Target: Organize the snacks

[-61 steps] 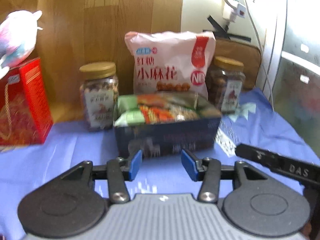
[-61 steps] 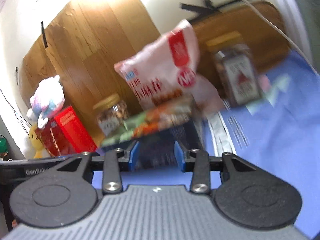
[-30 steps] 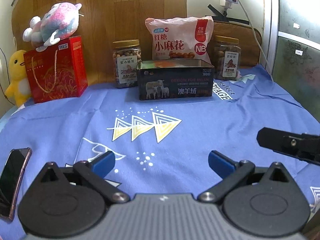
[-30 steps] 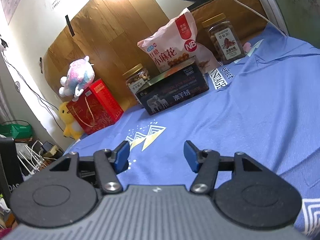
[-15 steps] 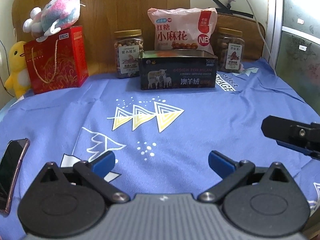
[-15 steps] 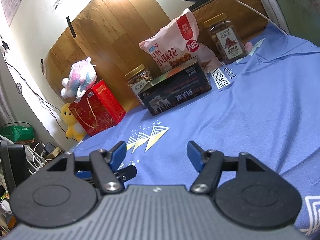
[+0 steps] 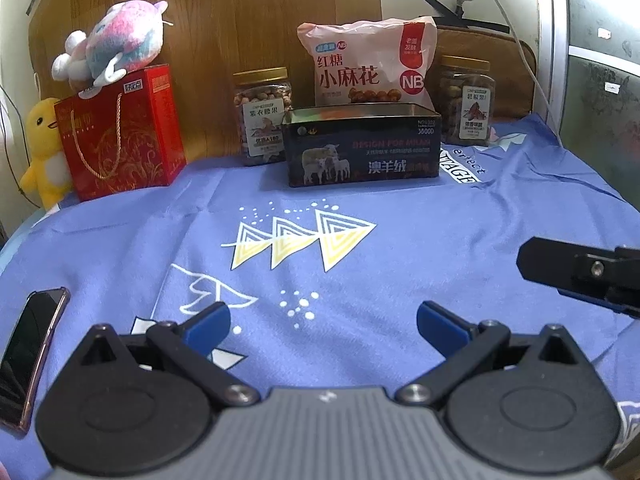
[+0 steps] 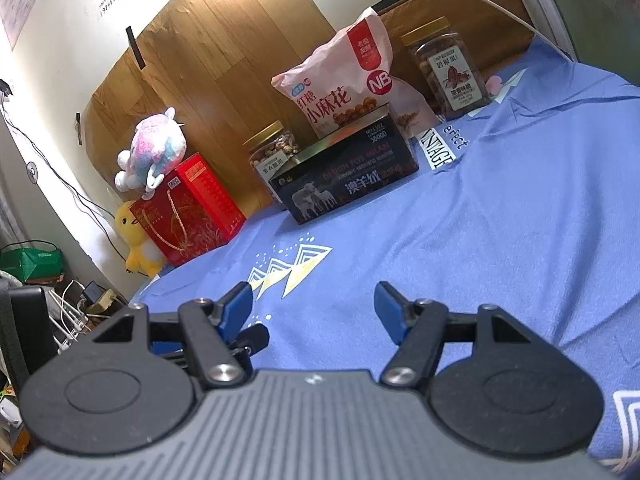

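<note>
Dark open tin (image 7: 362,148) with sheep picture, upright at the far edge of the cloth, pink snack bag (image 7: 368,66) standing just behind it, gold-lidded nut jars left (image 7: 263,116) and right (image 7: 466,100)

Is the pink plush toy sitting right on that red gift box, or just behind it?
Touching. In the left wrist view the pink plush toy lies on top of the red gift box, with no gap showing between them.
</note>
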A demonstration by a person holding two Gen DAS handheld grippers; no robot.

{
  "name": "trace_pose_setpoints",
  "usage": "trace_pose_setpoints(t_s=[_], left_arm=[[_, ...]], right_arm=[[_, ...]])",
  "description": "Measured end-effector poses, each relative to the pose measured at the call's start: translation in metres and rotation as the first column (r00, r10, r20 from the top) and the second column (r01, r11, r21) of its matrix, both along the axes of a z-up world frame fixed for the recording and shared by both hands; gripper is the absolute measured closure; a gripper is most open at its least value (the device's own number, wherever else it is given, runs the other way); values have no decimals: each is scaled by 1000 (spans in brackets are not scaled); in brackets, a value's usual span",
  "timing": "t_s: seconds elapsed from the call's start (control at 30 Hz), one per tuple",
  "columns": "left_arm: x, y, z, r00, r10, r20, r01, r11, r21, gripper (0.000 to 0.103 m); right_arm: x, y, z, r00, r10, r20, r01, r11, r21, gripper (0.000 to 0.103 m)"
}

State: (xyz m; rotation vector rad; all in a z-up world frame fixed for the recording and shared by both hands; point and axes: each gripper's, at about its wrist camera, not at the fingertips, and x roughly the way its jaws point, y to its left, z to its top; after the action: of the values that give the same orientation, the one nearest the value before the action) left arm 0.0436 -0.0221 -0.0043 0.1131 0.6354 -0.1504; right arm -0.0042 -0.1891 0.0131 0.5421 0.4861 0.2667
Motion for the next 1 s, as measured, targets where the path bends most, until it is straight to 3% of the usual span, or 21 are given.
trace_pose_setpoints(t_s=[0.37, 1.0], left_arm=[[-1, -4, 6, 999, -48, -8, 48, 998, -38, 0], [-33, -9, 24, 998, -56, 27, 57, 997, -57, 0]], right_arm=[[0, -6, 0, 999, -27, -21, 27, 999, -17, 33], [-41, -12, 23, 996, -59, 67, 62, 997, -41, 30]])
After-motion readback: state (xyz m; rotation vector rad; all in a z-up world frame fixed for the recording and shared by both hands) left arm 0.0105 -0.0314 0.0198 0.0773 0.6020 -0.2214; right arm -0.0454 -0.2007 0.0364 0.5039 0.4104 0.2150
